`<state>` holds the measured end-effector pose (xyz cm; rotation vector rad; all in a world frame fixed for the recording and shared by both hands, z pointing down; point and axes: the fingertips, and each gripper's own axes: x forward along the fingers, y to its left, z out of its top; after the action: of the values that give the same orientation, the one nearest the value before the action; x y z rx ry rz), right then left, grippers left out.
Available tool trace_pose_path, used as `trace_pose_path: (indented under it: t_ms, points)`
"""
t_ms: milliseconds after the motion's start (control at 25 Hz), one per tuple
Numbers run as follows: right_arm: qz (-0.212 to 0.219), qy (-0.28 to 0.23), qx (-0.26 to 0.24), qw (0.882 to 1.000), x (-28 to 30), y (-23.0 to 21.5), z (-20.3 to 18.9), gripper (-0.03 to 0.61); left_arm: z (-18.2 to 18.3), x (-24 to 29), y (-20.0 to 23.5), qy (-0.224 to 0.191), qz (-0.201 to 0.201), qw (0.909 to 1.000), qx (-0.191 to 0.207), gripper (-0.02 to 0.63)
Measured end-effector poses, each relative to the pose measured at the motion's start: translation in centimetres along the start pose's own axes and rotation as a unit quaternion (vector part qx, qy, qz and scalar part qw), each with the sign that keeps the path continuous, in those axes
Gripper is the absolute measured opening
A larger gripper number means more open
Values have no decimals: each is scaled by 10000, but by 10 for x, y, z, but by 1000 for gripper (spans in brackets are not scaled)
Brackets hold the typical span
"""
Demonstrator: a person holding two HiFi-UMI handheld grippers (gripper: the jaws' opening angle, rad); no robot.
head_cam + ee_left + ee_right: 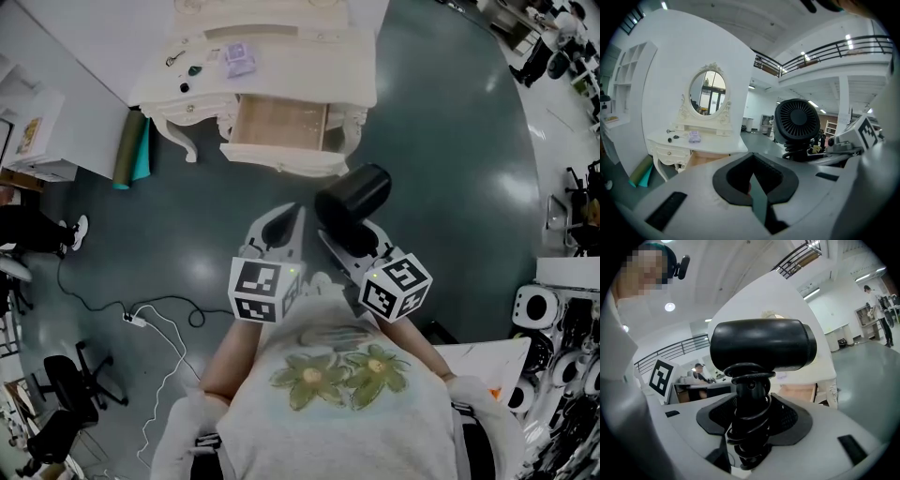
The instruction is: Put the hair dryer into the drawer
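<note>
Seen from above: my right tongs point(349, 242) hold the black hair dryer point(354, 197), its barrel towards the cream dressing table. My left tongs point(279, 228) lie just beside it. Ahead, the drawer point(279, 124) stands pulled out below the worktop point(300, 67), which carries a purple box point(237, 58).

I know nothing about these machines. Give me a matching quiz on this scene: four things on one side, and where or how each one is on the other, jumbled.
Things:
1. black hair dryer
2. cream wooden drawer
3. green and teal rolls
4. left gripper

Places or states:
A. on the floor beside the white dressing table
B. holding nothing
C. pulled open
D. clamped by its handle in the right gripper

Pairs: 1-D, 2-C, 3-A, 4-B.
</note>
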<state>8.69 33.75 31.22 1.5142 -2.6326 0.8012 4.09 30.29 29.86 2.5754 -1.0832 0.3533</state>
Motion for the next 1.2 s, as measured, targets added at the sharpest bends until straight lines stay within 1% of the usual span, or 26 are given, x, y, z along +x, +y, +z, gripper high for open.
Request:
trace_pose_path:
  t_ms: [200, 400, 640, 840, 1200]
  points:
    - [30, 59, -19, 10000, -1, -10, -3, 212, -5, 2, 0, -12, 84, 9999, -151, 9]
    - [47, 37, -3, 10000, 0, -16, 3, 212, -4, 13, -2, 97, 40, 9999, -80, 9]
    - [-42, 24, 54, 10000, 10, -34, 9, 212, -2, 37, 3, 201, -69, 9998, 7, 9]
    - [-92, 113, 99, 9998, 31, -47, 16, 212, 4, 55, 18, 322, -195, 9993, -54, 9]
    - [-157, 245, 144, 9995, 82, -71, 33, 212, 25, 91, 65, 337, -204, 9992, -116, 9]
